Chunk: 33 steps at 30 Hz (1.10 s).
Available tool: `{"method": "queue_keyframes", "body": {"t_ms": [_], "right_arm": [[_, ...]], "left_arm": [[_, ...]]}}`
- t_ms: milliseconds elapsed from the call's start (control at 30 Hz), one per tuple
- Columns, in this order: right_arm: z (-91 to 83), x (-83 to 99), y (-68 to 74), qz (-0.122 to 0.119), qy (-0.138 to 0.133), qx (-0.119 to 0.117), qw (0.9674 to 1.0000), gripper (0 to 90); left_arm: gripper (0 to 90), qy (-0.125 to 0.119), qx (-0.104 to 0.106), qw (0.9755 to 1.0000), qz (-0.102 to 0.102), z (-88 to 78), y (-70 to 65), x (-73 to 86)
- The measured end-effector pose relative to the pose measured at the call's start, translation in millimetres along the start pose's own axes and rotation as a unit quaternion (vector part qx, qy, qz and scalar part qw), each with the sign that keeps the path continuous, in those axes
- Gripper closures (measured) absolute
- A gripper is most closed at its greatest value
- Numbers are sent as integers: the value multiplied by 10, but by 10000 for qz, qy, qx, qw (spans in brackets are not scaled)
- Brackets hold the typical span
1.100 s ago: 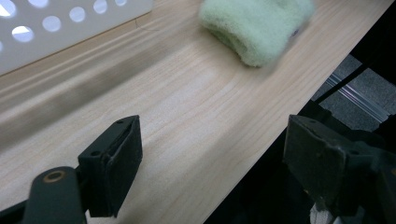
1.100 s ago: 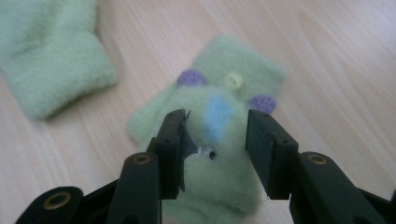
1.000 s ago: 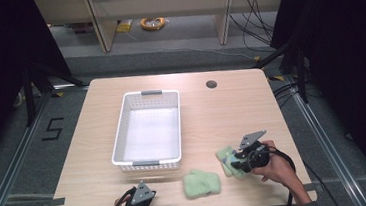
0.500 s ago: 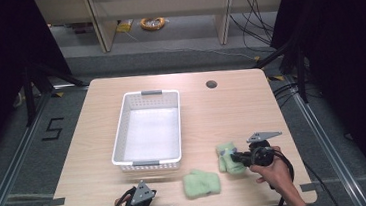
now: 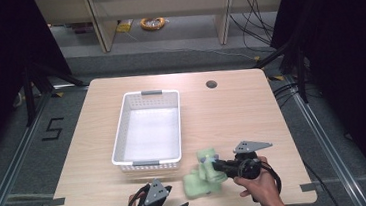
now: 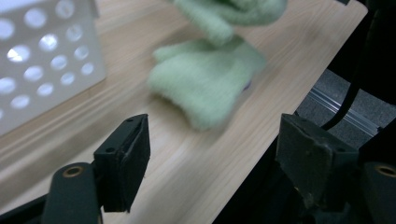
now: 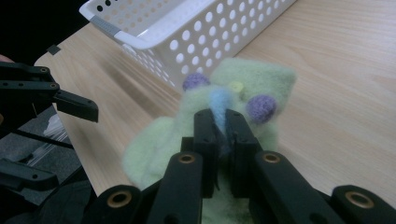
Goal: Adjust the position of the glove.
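Right gripper (image 7: 220,128): jaws just closed, now pinching the green fuzzy sock (image 7: 243,88), holding it near the worktop's (image 5: 231,109) front edge.
Second green sock (image 6: 205,88): lying on the worktop, just beside the held one.
Left gripper (image 6: 215,158): jaws standing wide, narrowing slightly, nothing between them.
White basket (image 5: 123,133): sitting nearby.

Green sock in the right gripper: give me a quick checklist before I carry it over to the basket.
1. Right gripper shut on the upper green sock: ok.
2. Sock lifted off the table: cannot tell, motion blur.
3. Lower green sock apart from the held one: not ok, they overlap.
4. Basket empty inside: ok.
5. Left gripper open with nothing between its fingers: ok.
6. Table between sock and basket bare: ok.
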State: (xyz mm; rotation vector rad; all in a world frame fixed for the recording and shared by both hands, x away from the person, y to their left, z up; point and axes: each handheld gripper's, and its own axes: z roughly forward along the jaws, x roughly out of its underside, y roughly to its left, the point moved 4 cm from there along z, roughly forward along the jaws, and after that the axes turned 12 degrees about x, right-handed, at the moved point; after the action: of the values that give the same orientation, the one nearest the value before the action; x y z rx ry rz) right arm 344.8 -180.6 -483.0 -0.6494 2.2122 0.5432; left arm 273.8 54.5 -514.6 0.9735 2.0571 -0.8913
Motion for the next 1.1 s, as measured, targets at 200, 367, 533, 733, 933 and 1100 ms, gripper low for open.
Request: {"method": "queue_keyframes", "body": {"t_ms": [200,367,533,733,933,1100], "right_arm": [[68,-11,103,52,-46,-1,10000,849],[114,-22,189,6,-79,-8,10000,849],[236,88,294,136,119,-66,9998,847],[288,196,292,269,346,-117,9990,804],[290,205,262,164,390,-62,9991,709],[295,205,247,50,369,-40,9993,756]], "left_arm": [[313,-52,109,9998,145,105,-87,-173],[336,-96,74,9998,186,163,-109,-221],[392,-28,210,9996,206,251,-118,-231],[415,109,200,9996,181,355,-102,-200],[450,174,227,9994,186,439,-88,-204],[487,296,106,9992,249,487,-80,-225]]}}
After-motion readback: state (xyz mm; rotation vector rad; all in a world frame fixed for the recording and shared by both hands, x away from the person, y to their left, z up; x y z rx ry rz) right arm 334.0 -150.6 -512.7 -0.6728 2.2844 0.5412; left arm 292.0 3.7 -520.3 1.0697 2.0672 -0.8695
